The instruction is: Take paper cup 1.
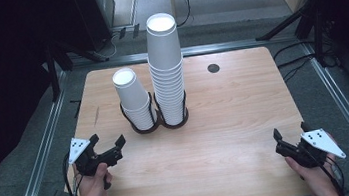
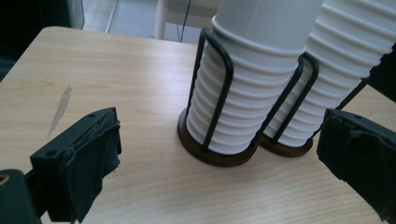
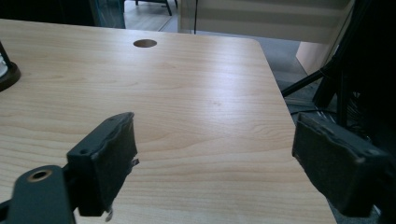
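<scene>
Two stacks of white paper cups stand in a black wire holder with a dark base [image 1: 158, 122] near the table's middle. The shorter stack [image 1: 134, 100] is on the left and leans a little; the taller stack [image 1: 166, 68] is on the right. In the left gripper view the shorter stack [image 2: 247, 88] and taller stack [image 2: 341, 70] are close ahead. My left gripper [image 1: 107, 142] is open at the table's front left, pointing toward the holder, nothing between its jaws. My right gripper [image 1: 290, 130] is open at the front right, over bare wood.
The wooden table [image 1: 236, 120] has a round cable hole [image 1: 213, 68] at the back right. Metal floor rails [image 1: 43, 154] run along both sides. Dark stand legs [image 1: 298, 17] and cables lie beyond the far right corner.
</scene>
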Demonstrator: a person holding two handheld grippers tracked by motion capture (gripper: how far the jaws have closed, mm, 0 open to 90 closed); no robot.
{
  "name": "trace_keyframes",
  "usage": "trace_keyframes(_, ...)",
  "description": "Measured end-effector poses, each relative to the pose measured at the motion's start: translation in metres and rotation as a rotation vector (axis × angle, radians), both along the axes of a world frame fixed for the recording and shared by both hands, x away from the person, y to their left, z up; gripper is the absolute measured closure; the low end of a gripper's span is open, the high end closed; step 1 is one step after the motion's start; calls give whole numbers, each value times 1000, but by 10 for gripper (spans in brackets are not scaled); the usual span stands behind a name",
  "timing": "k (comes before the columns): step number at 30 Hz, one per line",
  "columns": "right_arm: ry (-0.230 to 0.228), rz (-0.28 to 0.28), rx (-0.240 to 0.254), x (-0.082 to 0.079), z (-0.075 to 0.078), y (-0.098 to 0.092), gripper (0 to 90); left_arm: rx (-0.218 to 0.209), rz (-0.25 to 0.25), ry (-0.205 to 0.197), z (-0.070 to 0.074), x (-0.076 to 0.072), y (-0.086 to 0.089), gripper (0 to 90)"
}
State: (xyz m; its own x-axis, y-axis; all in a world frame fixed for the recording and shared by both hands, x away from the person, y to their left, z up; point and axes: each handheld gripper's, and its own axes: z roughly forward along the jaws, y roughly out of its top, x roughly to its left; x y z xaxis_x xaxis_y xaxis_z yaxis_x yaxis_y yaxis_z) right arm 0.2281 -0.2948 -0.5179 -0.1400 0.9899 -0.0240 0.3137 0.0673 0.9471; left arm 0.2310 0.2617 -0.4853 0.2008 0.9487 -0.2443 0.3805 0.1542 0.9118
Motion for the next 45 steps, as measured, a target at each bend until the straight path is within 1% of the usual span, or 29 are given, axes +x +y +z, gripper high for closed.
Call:
trace_keyframes(1,-2,-3,-3,1,3,1,109,2,-9,-4,3,2,-4,0)
trace_keyframes(6,-1,5,0,3,9,3,98,4,-22,-10,6,7,-12,0)
trace_keyframes(8,-3,21,10,5,14,4,82,4,-29,-16,9,9,-16,0)
trace_keyframes(9,-8,36,31,6,19,5,71,6,-34,-18,10,10,-18,0)
trace_keyframes(11,-13,44,34,9,24,7,66,1,-46,-26,13,14,-25,0)
trace_keyframes(12,-13,44,34,9,24,7,66,1,-46,-26,13,14,-25,0)
trace_keyframes(13,-21,46,41,11,30,9,64,6,-59,-31,15,16,-31,0)
trace_keyframes(14,-23,45,39,12,32,10,64,13,-65,-34,16,17,-33,0)
trace_keyframes(15,-24,51,40,14,34,12,64,13,-65,-34,16,17,-33,0)
trace_keyframes(19,-30,55,44,18,39,17,64,15,-80,-47,20,20,-44,0)
trace_keyframes(21,-21,55,54,20,41,19,63,8,-92,-53,23,24,-51,0)
trace_keyframes(24,-22,56,43,22,43,22,59,7,-99,-57,25,27,-56,0)
trace_keyframes(25,-23,62,43,24,47,25,55,9,-108,-62,27,29,-61,0)
trace_keyframes(27,-26,66,40,25,48,26,54,10,-110,-65,28,31,-63,0)
trace_keyframes(29,-29,79,46,27,53,30,51,14,-115,-72,30,33,-67,0)
trace_keyframes(30,-32,83,45,28,54,32,51,14,-123,-80,31,34,-70,0)
trace_keyframes(33,-32,90,56,29,58,36,50,14,-136,-82,31,34,-75,0)
trace_keyframes(36,-33,94,62,31,61,40,50,24,-141,-87,31,34,-79,0)
trace_keyframes(37,-37,97,69,33,64,44,50,30,-151,-90,31,35,-82,0)
trace_keyframes(43,-45,111,77,36,71,54,50,30,-172,-99,32,39,-89,0)
trace_keyframes(44,-45,118,71,38,74,58,50,31,-180,-102,33,41,-91,0)
trace_keyframes(45,-45,118,71,38,74,58,50,31,-180,-102,33,41,-91,0)
